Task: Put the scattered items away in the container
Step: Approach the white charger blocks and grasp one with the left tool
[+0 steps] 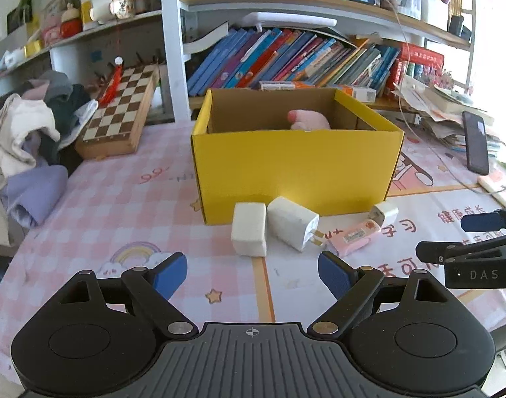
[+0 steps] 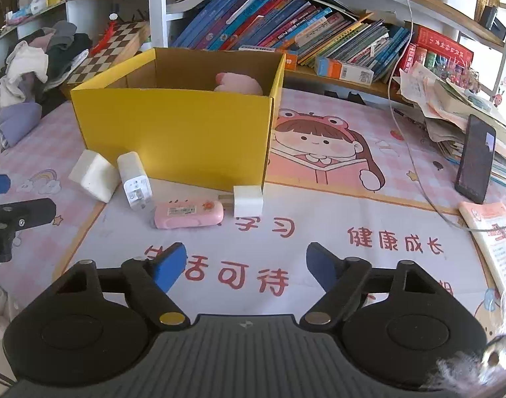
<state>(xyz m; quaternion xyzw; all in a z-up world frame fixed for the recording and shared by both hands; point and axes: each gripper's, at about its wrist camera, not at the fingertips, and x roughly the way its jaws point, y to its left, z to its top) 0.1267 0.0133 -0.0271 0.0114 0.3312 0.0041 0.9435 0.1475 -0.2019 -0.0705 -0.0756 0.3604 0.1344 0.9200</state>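
A yellow cardboard box (image 1: 296, 172) (image 2: 173, 136) stands open on the table, a pink soft item (image 1: 307, 120) (image 2: 239, 84) inside it. In front of it lie a white foam block (image 1: 249, 233) (image 2: 93, 175), a large white charger (image 1: 292, 222) (image 2: 133, 180), a pink case (image 1: 354, 236) (image 2: 188, 215) and a small white plug (image 1: 383, 214) (image 2: 248, 201). My left gripper (image 1: 253, 275) is open, just short of the foam block and the large charger. My right gripper (image 2: 246, 267) is open, near the pink case and the small plug, holding nothing.
A pile of clothes (image 1: 24, 139) lies at the left, a chessboard (image 1: 120, 112) behind it. Books (image 1: 286, 59) fill the shelf behind the box. A dark phone (image 2: 475, 159) leans on a paper stack (image 2: 451, 109) at right, with a cable (image 2: 415, 165) and a booklet (image 2: 494, 235).
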